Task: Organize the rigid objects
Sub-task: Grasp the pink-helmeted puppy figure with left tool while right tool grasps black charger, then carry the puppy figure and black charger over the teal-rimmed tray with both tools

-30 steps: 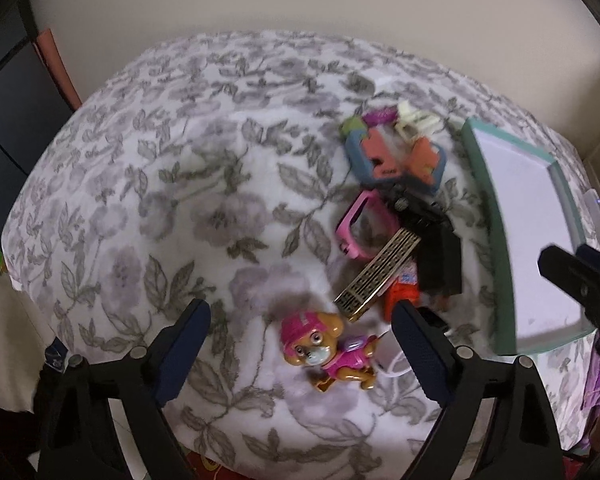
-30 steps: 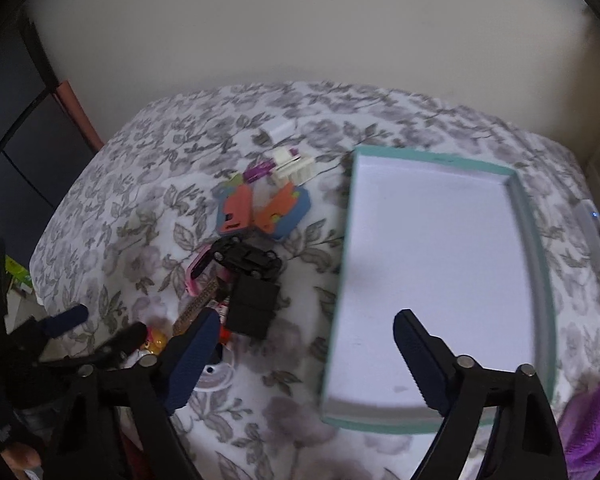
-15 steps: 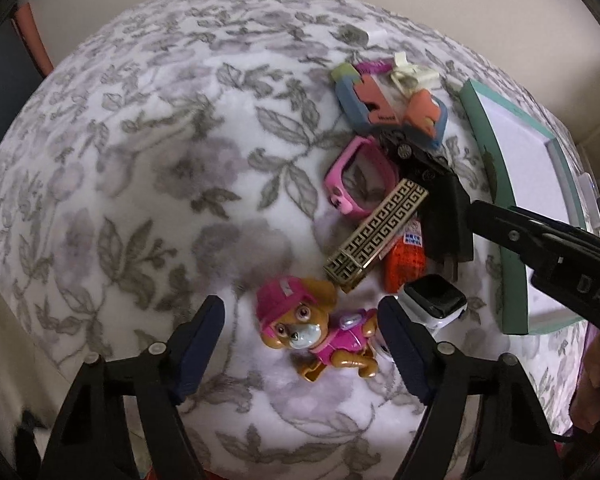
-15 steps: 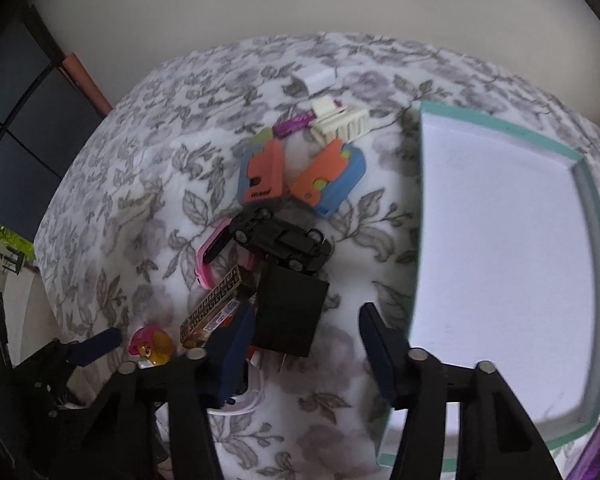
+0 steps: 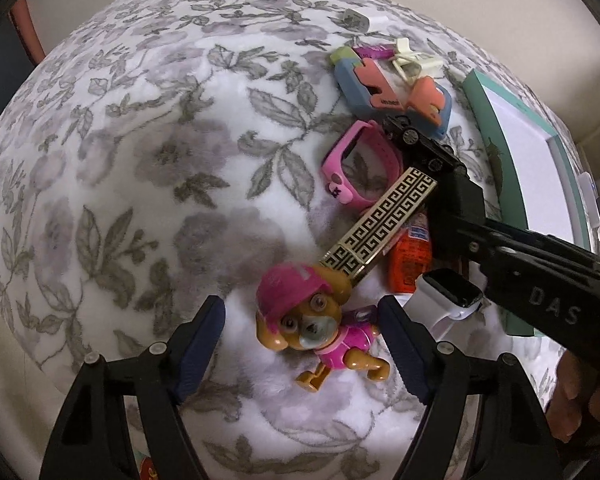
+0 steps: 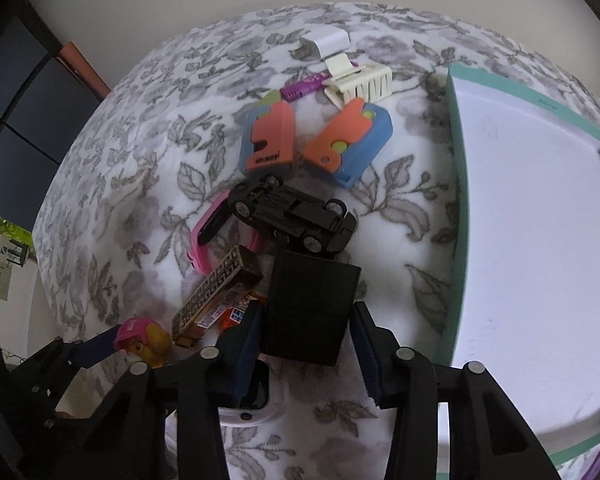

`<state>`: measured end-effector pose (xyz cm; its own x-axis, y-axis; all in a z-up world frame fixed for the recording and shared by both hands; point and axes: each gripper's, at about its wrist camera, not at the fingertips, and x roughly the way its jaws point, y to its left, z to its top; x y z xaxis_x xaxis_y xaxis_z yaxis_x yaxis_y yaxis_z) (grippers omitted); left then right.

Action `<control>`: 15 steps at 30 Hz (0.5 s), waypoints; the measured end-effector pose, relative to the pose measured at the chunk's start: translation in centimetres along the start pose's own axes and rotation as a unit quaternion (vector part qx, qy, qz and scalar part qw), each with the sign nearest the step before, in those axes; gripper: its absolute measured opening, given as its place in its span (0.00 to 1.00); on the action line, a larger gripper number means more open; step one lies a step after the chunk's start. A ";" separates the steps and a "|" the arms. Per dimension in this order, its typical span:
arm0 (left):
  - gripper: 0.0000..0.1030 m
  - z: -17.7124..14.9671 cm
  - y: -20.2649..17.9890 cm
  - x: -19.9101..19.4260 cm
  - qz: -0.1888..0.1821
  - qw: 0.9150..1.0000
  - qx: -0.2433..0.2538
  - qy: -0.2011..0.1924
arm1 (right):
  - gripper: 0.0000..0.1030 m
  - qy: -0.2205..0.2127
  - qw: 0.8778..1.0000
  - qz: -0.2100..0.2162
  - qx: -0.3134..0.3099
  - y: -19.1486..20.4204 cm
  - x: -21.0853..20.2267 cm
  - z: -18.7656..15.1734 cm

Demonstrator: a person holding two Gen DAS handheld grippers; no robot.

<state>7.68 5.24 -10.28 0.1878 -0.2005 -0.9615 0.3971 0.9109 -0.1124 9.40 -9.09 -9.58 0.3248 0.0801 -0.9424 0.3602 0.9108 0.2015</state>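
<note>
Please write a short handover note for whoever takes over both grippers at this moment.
Left gripper: jaws open, straddling the pup figurine, not closed on it.
Right gripper: jaws open around the black box, not yet gripping.
Teal tray has nothing in it that either view shows.
Toy car, pink watch, patterned gold bar, white smartwatch, orange-blue toys and cream clip lie clustered on the floral cover.
Done: nothing placed. Left: everything, probably into the tray.

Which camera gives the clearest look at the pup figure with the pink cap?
The left wrist view: the pup figure lies whole, face up, between the open left tongs. The right wrist view shows only its cap and head at the lower left, partly hidden behind the left tongs.
</note>
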 end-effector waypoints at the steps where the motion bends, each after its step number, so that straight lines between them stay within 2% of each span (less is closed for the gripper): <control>1: 0.77 0.0 -0.2 0.1 -0.001 1.000 0.000 0.000 | 0.44 0.001 1.000 0.002 0.003 -0.1 0.0 0.0; 3: 0.75 0.1 -0.5 0.4 -0.004 1.000 0.000 0.000 | 0.44 0.001 1.000 0.006 0.006 -0.2 0.0 -0.1; 5: 0.66 0.1 -0.7 0.3 -0.017 1.000 0.001 -0.001 | 0.43 0.001 1.000 0.008 0.009 -0.3 0.0 -0.2; 8: 0.62 0.1 -1.1 0.1 -0.019 1.000 0.008 -0.003 | 0.43 0.002 1.000 0.009 0.011 -0.3 -0.2 -0.4; 15: 0.59 0.0 -1.4 0.0 -0.021 1.000 0.003 -0.001 | 0.43 0.004 1.000 0.007 0.017 -0.6 -0.8 -1.0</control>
<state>7.14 3.97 -10.10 0.1730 -0.2401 -0.9552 0.4095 0.8996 -0.1520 8.03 -9.32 -9.20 0.3227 0.0953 -0.9417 0.3859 0.8952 0.2228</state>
